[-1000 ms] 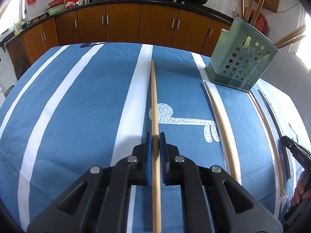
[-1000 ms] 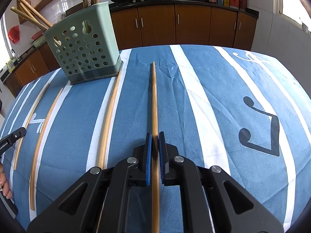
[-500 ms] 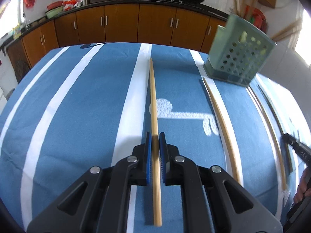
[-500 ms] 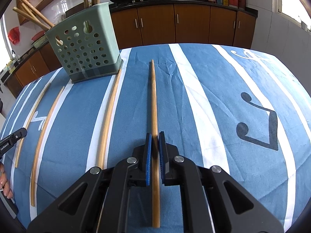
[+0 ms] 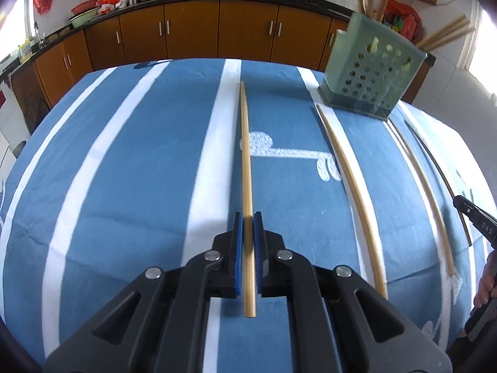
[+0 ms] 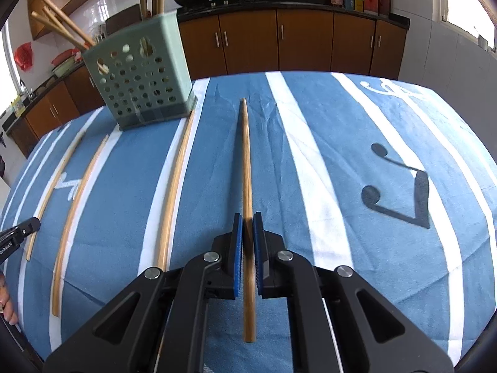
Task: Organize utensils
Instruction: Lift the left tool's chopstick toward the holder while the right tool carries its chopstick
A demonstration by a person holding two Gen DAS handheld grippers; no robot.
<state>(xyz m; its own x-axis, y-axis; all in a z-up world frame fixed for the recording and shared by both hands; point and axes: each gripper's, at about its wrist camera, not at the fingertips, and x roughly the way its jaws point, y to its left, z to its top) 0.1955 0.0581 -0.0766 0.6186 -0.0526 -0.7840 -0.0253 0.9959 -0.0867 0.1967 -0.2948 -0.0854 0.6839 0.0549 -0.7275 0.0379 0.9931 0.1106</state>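
Observation:
My left gripper (image 5: 248, 217) is shut on a long bamboo chopstick (image 5: 246, 155) that points ahead over the blue striped cloth. My right gripper (image 6: 247, 217) is shut on another bamboo chopstick (image 6: 246, 161), held the same way. A pale green perforated holder (image 5: 371, 79) with several chopsticks standing in it sits at the far right in the left wrist view and at the far left in the right wrist view (image 6: 139, 84). Loose chopsticks (image 5: 351, 183) lie on the cloth beside it, also seen in the right wrist view (image 6: 174, 189).
The table carries a blue cloth with white stripes (image 5: 124, 186) and music-note prints (image 6: 400, 192). Brown kitchen cabinets (image 5: 192, 37) and a counter with woks stand behind. The other gripper's tip shows at each view's edge (image 5: 475, 217).
Both chopsticks have risen off the cloth in the grippers; their rear ends now hang clear. The holder has shifted a little in both views.

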